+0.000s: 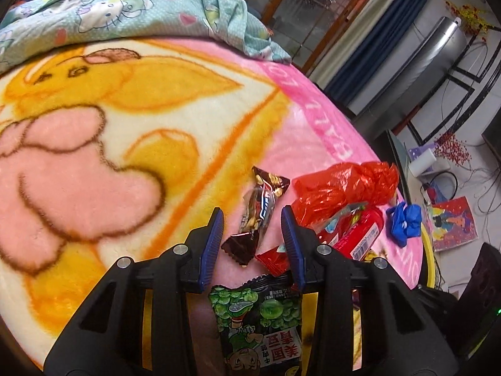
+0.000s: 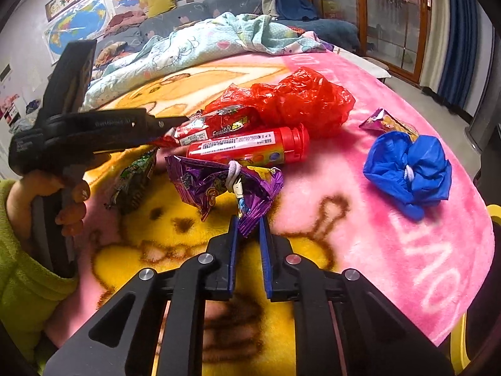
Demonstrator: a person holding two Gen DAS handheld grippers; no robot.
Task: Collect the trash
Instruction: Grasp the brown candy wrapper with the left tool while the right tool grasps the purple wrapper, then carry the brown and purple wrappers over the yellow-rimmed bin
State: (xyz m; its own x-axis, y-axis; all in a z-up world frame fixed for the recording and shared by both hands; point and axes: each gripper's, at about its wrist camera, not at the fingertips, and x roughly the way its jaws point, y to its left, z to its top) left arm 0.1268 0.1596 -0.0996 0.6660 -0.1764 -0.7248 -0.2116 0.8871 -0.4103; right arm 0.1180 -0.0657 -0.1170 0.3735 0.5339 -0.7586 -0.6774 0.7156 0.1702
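Observation:
Trash lies on a pink and yellow blanket (image 1: 125,109). My left gripper (image 1: 253,216) is open around a brown chocolate wrapper (image 1: 250,219), with a green pea snack bag (image 1: 260,322) beneath it. Beside it lie a red plastic bag (image 1: 344,188), a red candy tube (image 1: 360,235) and a blue crumpled bag (image 1: 404,222). My right gripper (image 2: 249,222) is shut on a corner of a purple snack wrapper (image 2: 219,181). In the right wrist view the red tube (image 2: 250,147), red bag (image 2: 297,100), blue bag (image 2: 410,169) and the left gripper (image 2: 156,125) show.
A light green quilt (image 1: 125,9) is heaped at the bed's far side. Another small purple wrapper (image 2: 388,122) lies by the blue bag. The bed edge drops off to the right, with a yellow rim (image 2: 494,213) there. Floor clutter and cables (image 1: 454,203) lie beyond.

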